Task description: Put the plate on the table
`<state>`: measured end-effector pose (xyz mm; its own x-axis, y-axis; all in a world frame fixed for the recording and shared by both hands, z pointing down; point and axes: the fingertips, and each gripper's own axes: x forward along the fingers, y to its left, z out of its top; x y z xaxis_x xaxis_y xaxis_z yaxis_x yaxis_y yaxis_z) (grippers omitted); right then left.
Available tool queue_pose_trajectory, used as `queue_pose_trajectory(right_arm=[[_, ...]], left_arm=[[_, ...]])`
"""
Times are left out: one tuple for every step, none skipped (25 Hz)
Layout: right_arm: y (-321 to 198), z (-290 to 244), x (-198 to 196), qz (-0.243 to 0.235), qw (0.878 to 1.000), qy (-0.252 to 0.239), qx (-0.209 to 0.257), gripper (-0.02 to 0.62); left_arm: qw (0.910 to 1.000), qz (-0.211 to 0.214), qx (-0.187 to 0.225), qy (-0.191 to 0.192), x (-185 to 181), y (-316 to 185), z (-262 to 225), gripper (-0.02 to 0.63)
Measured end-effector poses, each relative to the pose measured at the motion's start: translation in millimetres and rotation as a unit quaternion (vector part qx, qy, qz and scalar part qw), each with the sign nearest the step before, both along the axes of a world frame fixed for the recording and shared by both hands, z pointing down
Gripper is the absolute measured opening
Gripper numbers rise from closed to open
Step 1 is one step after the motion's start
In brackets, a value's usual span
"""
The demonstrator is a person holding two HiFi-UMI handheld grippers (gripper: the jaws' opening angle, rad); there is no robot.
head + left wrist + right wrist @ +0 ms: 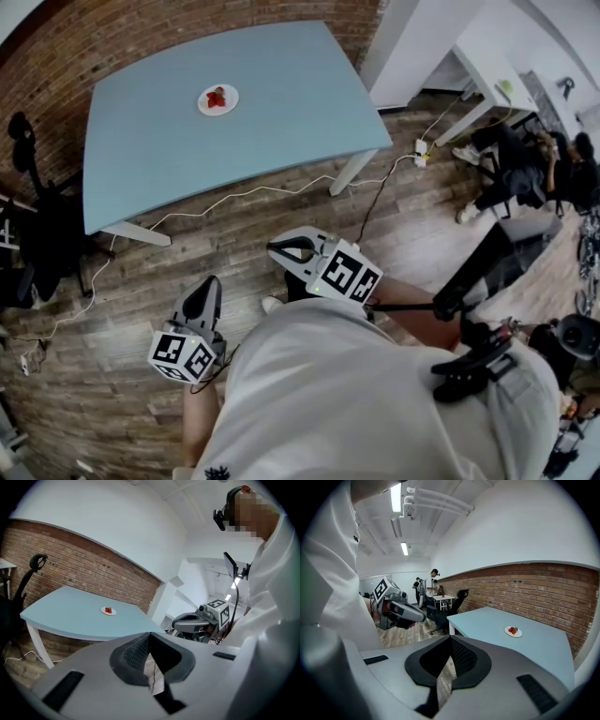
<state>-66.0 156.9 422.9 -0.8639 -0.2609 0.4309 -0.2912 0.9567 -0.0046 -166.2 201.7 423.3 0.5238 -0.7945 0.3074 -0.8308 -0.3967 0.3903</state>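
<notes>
Head view: plate [231, 93] with red food [217, 97] already on far desk [291, 94], well apart from left claw [208, 287] and right claw [285, 249], both closed on nothing; judged light, stiff, breakable, best pinched at bare rim.

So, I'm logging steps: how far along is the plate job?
Looks done: the plate with red food sits on the blue table. Nothing is in hand: left gripper and right gripper are shut and empty, held by the person's body, off the table. Nothing appears left.
</notes>
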Motion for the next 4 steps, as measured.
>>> queue_pose_trajectory(right_arm=[[-0.2, 0.3, -1.3, -0.001, 1.0, 0.0, 0.0, 0.008], [-0.5, 0.8, -2.6, -0.002, 1.0, 0.001, 0.0, 0.008], [-0.7, 1.4, -3.9, -0.003, 1.0, 0.001, 0.0, 0.008], [-0.9, 2.0, -5.1, -0.004, 1.0, 0.001, 0.001, 0.008]], left_arm=[[1.0, -0.001, 0.0, 0.0, -1.1, -0.1, 0.7, 0.0], [1.0, -0.001, -0.001, 0.0, -2.4, -0.3, 1.5, 0.0], [1.0, -0.002, -0.001, 0.0, -3.6, -0.6, 2.2, 0.0], [1.0, -0.003, 0.0, 0.001, -4.8, -0.9, 2.9, 0.0]])
